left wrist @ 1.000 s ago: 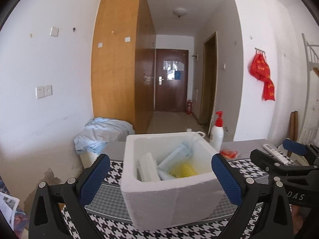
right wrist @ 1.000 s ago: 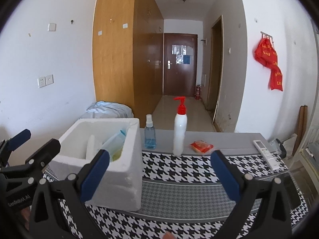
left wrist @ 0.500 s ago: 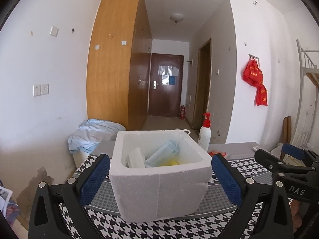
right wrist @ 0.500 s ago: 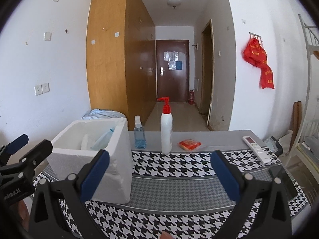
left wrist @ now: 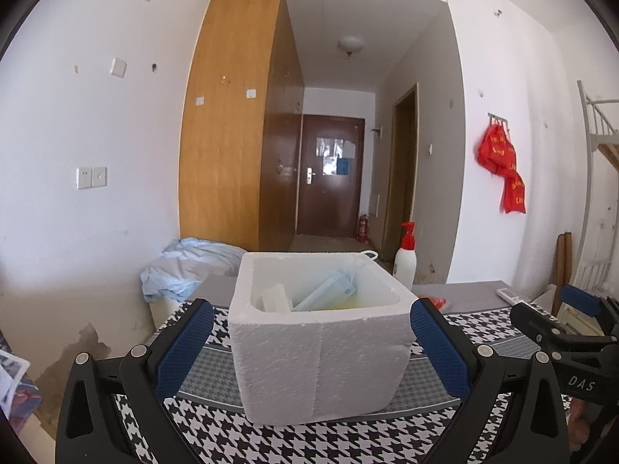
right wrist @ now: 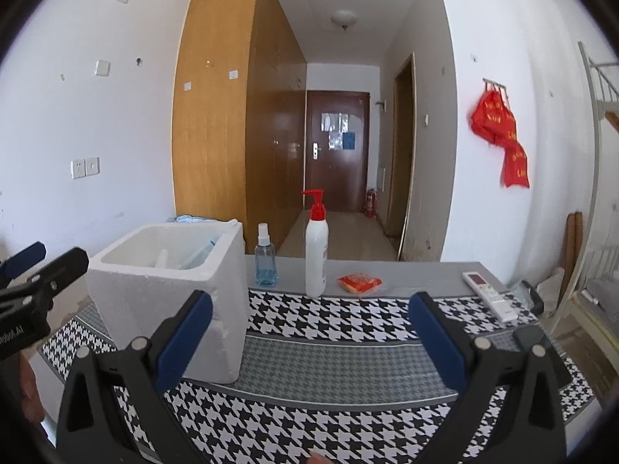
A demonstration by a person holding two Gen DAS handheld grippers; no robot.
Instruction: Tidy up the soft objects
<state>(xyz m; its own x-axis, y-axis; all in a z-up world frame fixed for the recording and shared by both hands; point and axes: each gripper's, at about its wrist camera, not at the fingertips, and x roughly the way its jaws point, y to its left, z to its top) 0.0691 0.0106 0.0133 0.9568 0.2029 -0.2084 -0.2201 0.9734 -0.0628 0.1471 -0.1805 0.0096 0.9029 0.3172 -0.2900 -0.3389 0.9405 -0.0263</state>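
Both grippers empty, jaws spread wide on each. Left gripper (left wrist: 311,342) faces the white foam box (left wrist: 321,363), one blue pad either side of it in view, not touching it. Right gripper (right wrist: 309,338) points over bare houndstooth cloth (right wrist: 332,421), foam box just off its left pad.

Box sits on the table (right wrist: 406,274), left end of the cloth. Soft stuff is inside: light-blue packet (left wrist: 329,294) leaning on the back wall, white block (left wrist: 274,299) to its left, something yellow at the bottom, can't tell what.

Behind the cloth, on the grey strip: small blue spray bottle (right wrist: 265,257) just beside the box, white pump bottle with red top (right wrist: 316,247) next to it, red-orange packet (right wrist: 359,283) lying flat further right. White remote (right wrist: 489,295) near the right edge, well apart from the rest.

Crumpled pale-blue fabric (left wrist: 189,266) piled beyond the table's left end, by the wall.
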